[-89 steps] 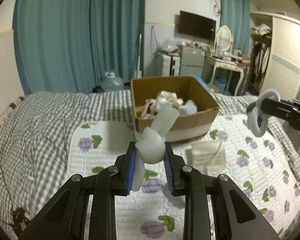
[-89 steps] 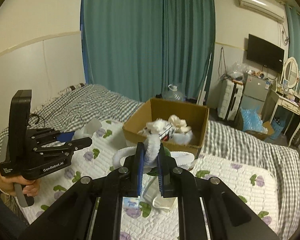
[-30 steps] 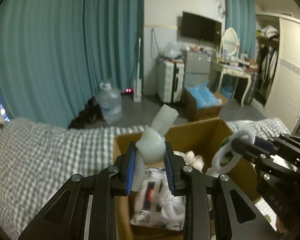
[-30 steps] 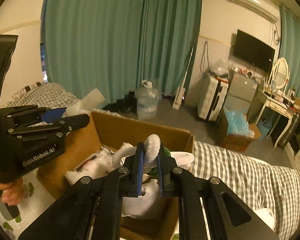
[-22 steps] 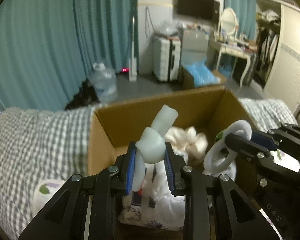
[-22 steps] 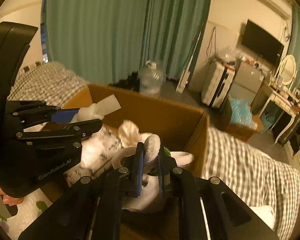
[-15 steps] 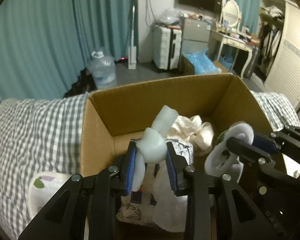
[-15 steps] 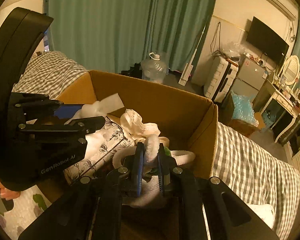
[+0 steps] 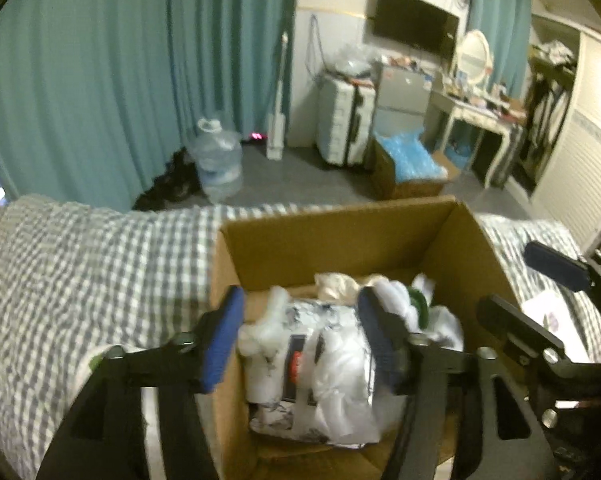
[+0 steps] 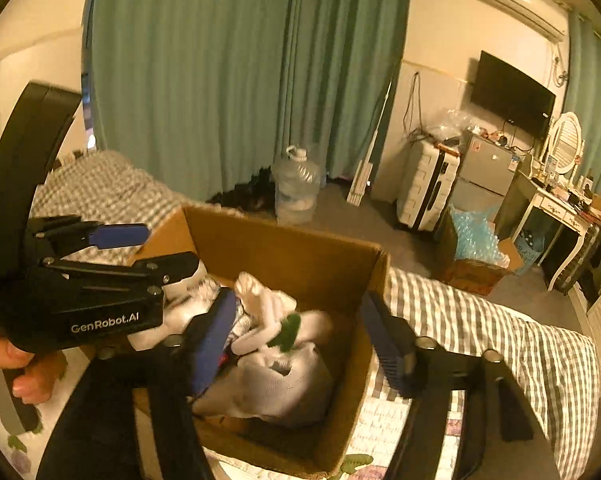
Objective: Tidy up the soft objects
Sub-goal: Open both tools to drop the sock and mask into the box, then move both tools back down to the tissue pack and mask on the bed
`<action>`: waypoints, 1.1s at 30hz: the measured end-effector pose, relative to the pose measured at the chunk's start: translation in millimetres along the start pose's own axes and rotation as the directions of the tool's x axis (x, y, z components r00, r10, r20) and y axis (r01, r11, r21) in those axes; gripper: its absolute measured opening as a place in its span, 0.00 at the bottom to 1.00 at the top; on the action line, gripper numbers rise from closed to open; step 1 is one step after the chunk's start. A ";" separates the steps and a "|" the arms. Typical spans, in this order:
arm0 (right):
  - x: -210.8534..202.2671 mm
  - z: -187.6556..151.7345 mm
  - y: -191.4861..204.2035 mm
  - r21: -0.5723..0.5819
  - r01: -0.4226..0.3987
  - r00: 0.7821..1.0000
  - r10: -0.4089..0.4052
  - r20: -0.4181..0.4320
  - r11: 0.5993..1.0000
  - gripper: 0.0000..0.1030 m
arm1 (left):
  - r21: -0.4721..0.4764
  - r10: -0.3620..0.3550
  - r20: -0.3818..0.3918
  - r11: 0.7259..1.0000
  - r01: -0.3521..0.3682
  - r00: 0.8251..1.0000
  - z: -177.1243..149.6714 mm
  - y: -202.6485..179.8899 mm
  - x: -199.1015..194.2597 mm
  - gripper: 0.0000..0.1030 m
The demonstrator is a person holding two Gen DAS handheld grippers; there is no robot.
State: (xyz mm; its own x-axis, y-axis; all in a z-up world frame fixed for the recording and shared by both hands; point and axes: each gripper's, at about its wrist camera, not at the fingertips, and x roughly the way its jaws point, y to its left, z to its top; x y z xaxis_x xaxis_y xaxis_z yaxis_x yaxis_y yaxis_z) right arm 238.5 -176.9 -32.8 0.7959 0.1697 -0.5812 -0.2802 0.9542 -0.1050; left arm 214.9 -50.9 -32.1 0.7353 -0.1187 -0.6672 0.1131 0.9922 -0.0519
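Both hands over the open brown cardboard box standing on the grey checked bed.

Left gripper: its fingers are spreading, nothing pressed between the blue pads. Directly below and between them, inside the box, lies the white crumpled bundle with a dark printed label; I cannot pick out which piece came from this gripper. Its long axis runs roughly away from me, along the pointing line of the fingers.

Right gripper: its fingers are also opening, pads clear of everything. Just below, nearer the left finger, the white plush ring with a green patch rests loose on the grey-white soft pile in the box.

Judgement: both soft items are in the box; release looks finished. Next move turns on lifting straight up and back, since the box wall lies close beside the right finger. The right gripper sits nearer that wall; the left gripper straddles the near left wall.
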 end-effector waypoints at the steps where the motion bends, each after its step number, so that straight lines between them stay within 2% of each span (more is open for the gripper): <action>1: -3.5 1.9 -0.4 0.011 -0.002 1.000 0.002 0.004 1.000 0.70 | -0.005 0.009 0.017 1.000 -0.009 1.000 1.8 1.5 -3.9 0.68; 4: -16.7 7.1 -2.8 0.041 0.002 1.000 -0.003 0.013 0.999 0.83 | 0.004 0.045 0.059 0.999 -0.046 0.997 5.6 2.4 -17.4 0.70; 7: -32.7 11.5 0.9 0.020 0.030 0.998 -0.031 0.051 0.999 0.93 | 0.025 0.077 0.112 0.996 -0.080 0.991 8.8 2.1 -33.8 0.70; 11: -54.4 17.1 1.3 0.026 0.079 0.992 -0.081 0.092 0.997 1.00 | 0.032 0.067 0.127 0.997 -0.072 0.990 12.2 7.8 -52.2 0.70; 16: -89.1 21.0 5.1 0.024 0.101 0.981 -0.104 0.164 0.995 1.00 | 0.025 0.101 0.194 0.994 -0.108 0.976 11.0 13.4 -84.9 0.71; 18: -102.1 23.5 6.7 0.021 0.101 0.978 -0.103 0.184 0.995 1.00 | 0.026 0.111 0.230 0.992 -0.120 0.967 10.3 15.8 -100.1 0.81; 20: -112.4 25.0 7.9 0.023 0.096 0.975 -0.099 0.198 0.995 1.00 | 0.009 0.111 0.265 0.993 -0.117 0.958 8.7 18.4 -115.1 0.84; 28: -153.5 27.0 12.6 0.023 0.091 0.968 -0.094 0.232 0.996 1.00 | 0.024 0.092 0.354 0.994 -0.108 0.931 4.5 19.3 -160.1 0.86; 30: -163.1 26.5 14.9 0.013 0.096 0.965 -0.096 0.243 0.995 1.00 | 0.018 0.083 0.372 0.995 -0.097 0.925 2.9 20.0 -170.6 0.98; 33: -176.8 26.7 15.9 0.022 0.091 0.960 -0.094 0.262 0.996 1.00 | -0.004 0.061 0.389 0.998 -0.064 0.919 0.6 21.6 -183.7 1.00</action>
State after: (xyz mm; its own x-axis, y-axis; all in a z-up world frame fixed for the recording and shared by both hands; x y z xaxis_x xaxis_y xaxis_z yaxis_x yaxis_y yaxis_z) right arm 107.7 -185.2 89.8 0.9314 0.1384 -0.3366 -0.1948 0.9708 -0.1398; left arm 82.7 -7.7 89.8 0.9427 -0.0635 -0.3275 0.0630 0.9979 -0.0121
